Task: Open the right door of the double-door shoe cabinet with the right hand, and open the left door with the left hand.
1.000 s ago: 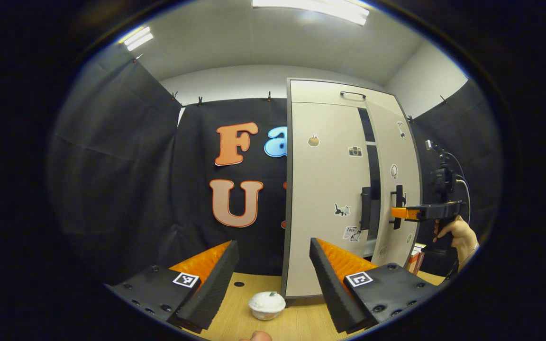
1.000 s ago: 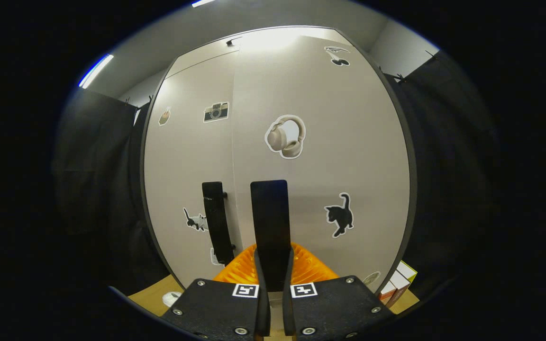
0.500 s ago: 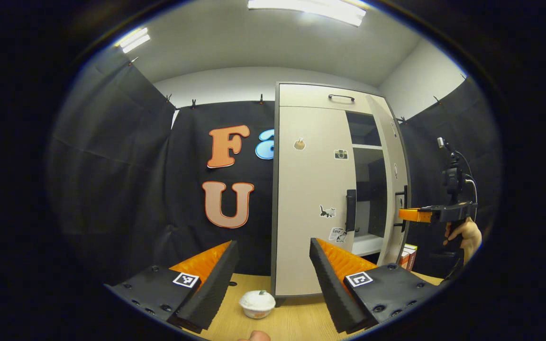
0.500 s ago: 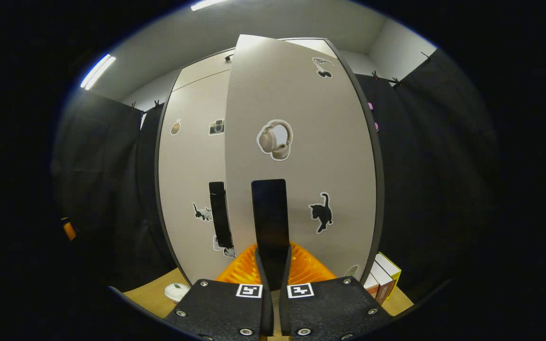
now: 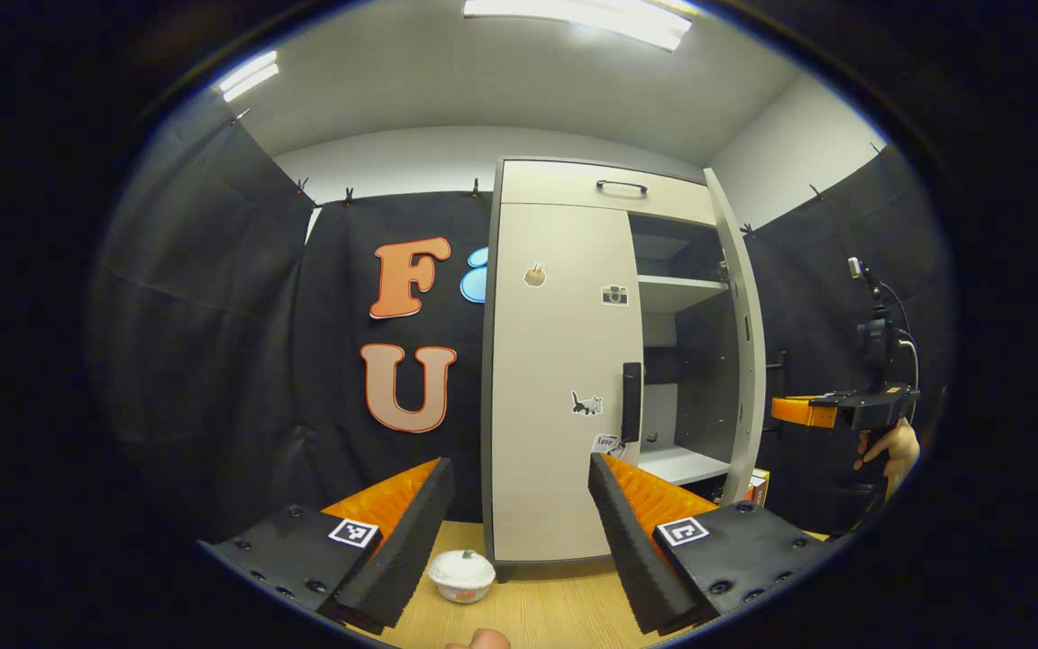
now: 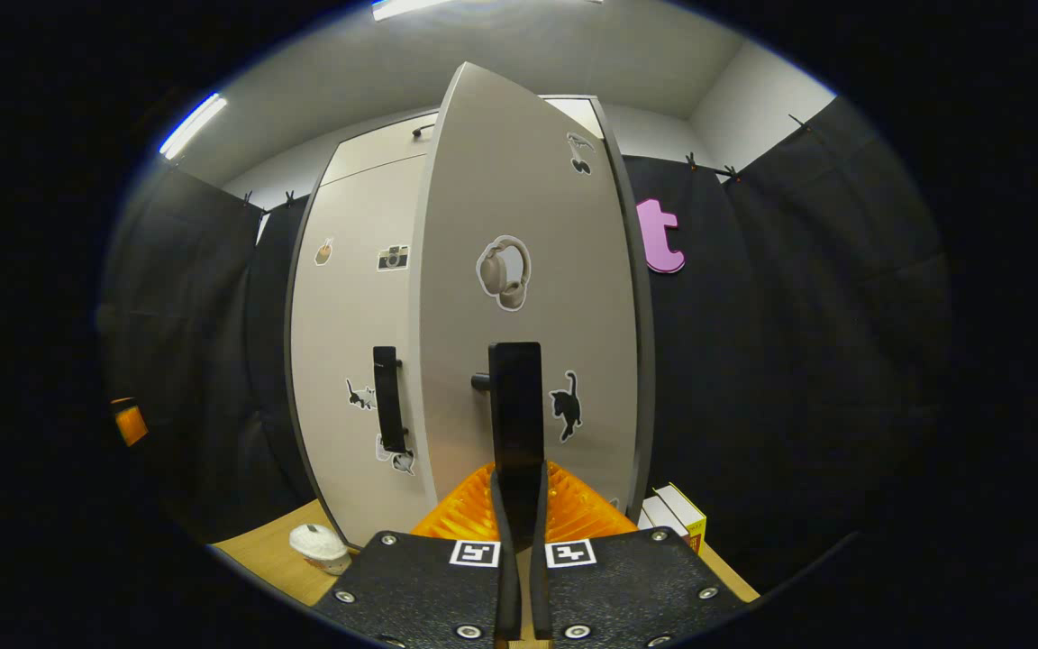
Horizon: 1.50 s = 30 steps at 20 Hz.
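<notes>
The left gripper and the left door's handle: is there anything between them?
In the left gripper view, nothing stands between the open left gripper and the left door's handle. A white cup sits low on the floor, below that path.

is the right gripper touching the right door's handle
Touching. In the right gripper view the right gripper has its fingers closed on the black handle of the right door, no gap showing.

Cup (image 5: 461,575) on table (image 5: 555,613) before closed left door (image 5: 559,379), boxes (image 6: 677,523) right

White lidded cup (image 5: 462,575), small boxes (image 6: 679,516)
</notes>
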Each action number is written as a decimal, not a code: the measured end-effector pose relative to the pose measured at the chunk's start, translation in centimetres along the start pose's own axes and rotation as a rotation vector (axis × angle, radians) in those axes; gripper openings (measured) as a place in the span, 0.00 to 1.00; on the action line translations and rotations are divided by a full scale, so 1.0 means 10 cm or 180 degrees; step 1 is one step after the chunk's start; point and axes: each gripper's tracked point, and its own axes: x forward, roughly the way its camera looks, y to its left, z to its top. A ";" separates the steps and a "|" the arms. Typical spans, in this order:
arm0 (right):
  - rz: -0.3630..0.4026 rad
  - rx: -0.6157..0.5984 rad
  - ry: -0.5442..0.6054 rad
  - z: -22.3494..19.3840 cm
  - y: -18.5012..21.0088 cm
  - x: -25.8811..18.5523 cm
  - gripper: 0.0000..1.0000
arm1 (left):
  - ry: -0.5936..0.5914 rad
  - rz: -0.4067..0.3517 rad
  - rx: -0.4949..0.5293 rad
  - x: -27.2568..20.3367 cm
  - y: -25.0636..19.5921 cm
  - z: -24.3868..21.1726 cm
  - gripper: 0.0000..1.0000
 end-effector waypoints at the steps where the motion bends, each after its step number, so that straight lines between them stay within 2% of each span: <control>1: -0.0059 -0.0071 -0.0013 0.00 -0.03 0.01 0.01 | 0.0001 -0.0013 -0.0001 0.01 -0.04 0.00 0.96; 6: -0.0197 -0.0003 -0.0060 0.05 -0.32 -0.15 0.00 | 0.0008 -0.0081 0.0015 0.03 -0.23 0.00 0.96; 16: -0.0467 -0.0157 -0.0082 0.06 -1.03 -0.38 0.00 | 0.0066 -0.0145 0.0042 0.21 -0.54 -0.06 0.96; 20: -0.0572 -0.0009 -0.0094 0.05 -1.37 -0.49 0.00 | 0.0069 -0.0188 0.0012 0.34 -0.71 -0.07 0.96; 21: -0.0551 0.0010 -0.0129 0.07 -1.39 -0.54 0.03 | 0.0084 -0.0197 0.0014 0.38 -0.75 -0.08 0.96; 24: -0.0754 -0.0183 -0.0241 0.14 -1.62 -0.73 0.05 | 0.0100 -0.0244 0.0021 0.49 -0.93 -0.08 0.96; 26: -0.0780 -0.0238 -0.0274 0.17 -1.61 -0.81 0.10 | 0.0078 -0.0275 -0.0004 0.60 -1.01 -0.08 0.97; 28: -0.0762 -0.0234 -0.0269 0.18 -1.62 -0.85 0.19 | 0.0076 -0.0285 -0.0007 0.68 -1.12 -0.09 0.96; 29: -0.0752 -0.0227 -0.0253 0.17 -1.62 -0.87 0.33 | 0.0090 -0.0291 0.0007 0.75 -1.16 -0.11 0.96; 30: -0.0746 -0.0220 -0.0236 0.16 -1.60 -0.88 0.41 | 0.0100 -0.0302 0.0018 0.83 -1.21 -0.12 0.97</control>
